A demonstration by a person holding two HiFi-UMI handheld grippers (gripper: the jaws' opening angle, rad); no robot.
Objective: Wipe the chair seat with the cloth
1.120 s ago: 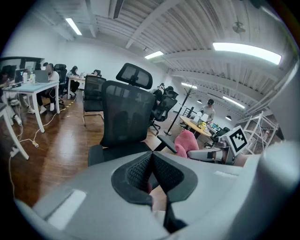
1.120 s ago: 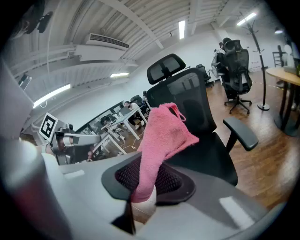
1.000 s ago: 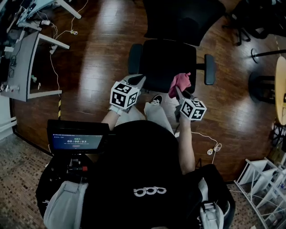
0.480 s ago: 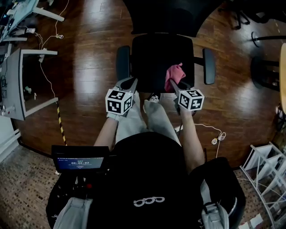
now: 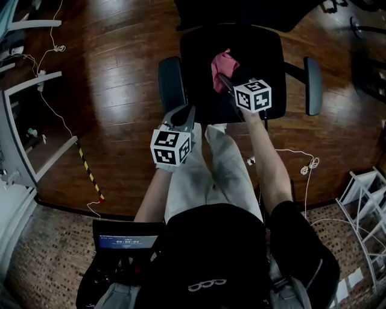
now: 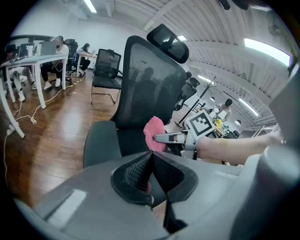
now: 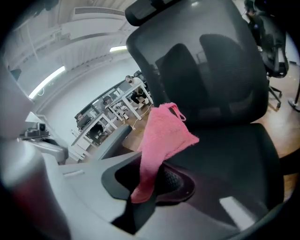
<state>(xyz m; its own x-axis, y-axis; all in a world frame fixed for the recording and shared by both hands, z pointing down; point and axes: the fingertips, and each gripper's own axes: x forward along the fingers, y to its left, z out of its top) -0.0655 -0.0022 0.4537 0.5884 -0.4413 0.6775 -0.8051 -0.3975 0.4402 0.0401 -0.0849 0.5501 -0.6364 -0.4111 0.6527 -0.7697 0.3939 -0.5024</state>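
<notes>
Your right gripper [image 5: 227,78] is clamped on one end of the pink cloth [image 5: 222,62]. That leaves the free end reaching ahead of the jaws over the chair seat [image 5: 259,51], ready to be pressed down. The cloth's long axis runs along the jaws, pointing far toward the backrest [image 5: 241,11]. Your left gripper [image 5: 183,114], jaws together and empty, waits near the seat's front-left corner, out of the wiping path.

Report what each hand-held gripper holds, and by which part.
The right hand-held gripper pinches the pink cloth by one end, the rest hanging loose. The left hand-held gripper is shut on nothing.
</notes>
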